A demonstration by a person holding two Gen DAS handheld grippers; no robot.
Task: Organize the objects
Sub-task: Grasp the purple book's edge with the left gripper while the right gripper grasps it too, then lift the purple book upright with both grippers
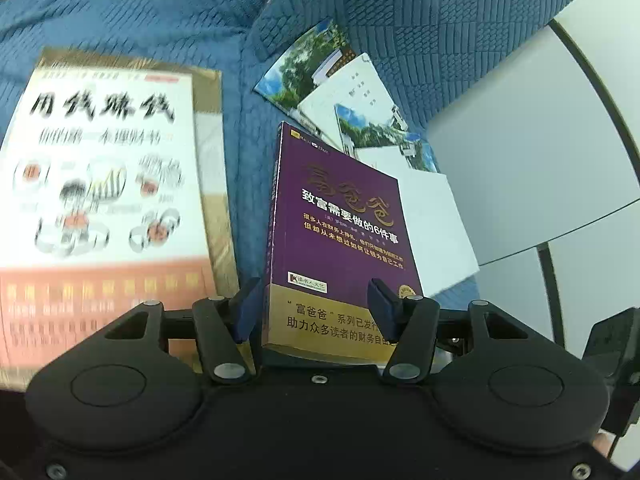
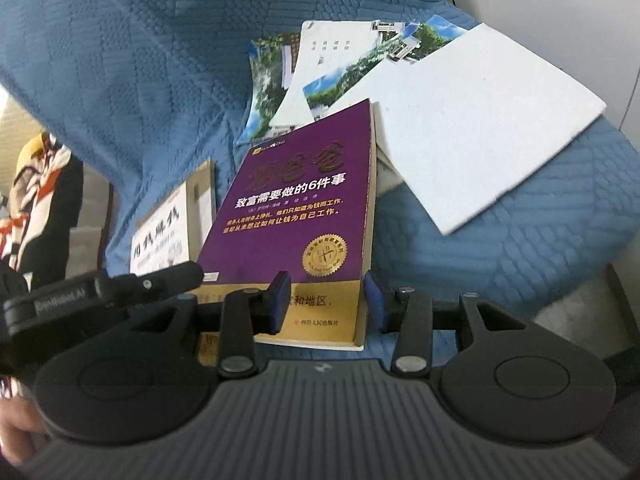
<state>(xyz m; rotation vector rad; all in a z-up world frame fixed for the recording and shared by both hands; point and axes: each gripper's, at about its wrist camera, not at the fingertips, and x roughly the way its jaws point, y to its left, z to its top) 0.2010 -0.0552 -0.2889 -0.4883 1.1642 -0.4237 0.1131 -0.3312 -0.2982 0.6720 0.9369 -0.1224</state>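
A purple paperback with a gold band (image 1: 340, 220) (image 2: 296, 208) is held up at its near end by both grippers, its far end over loose papers. My left gripper (image 1: 314, 292) grips the spine-side corner, one pad at the spine and the other on the cover. On the page-edge corner my right gripper (image 2: 326, 286) does the same, one pad on the cover and one at the page edge. One finger of the left gripper (image 2: 172, 278) shows in the right wrist view, just left of the book. A white and orange book (image 1: 100, 180) (image 2: 164, 240) lies flat to the left.
Everything rests on a blue quilted sofa cover (image 1: 120, 12) (image 2: 120, 60). Photo leaflets (image 1: 308, 64) (image 2: 272, 80) and a white sheet (image 1: 436, 232) (image 2: 480, 120) lie behind and right of the purple book. A white surface (image 1: 540, 140) borders the right. A person's patterned clothing (image 2: 36, 200) is at the left.
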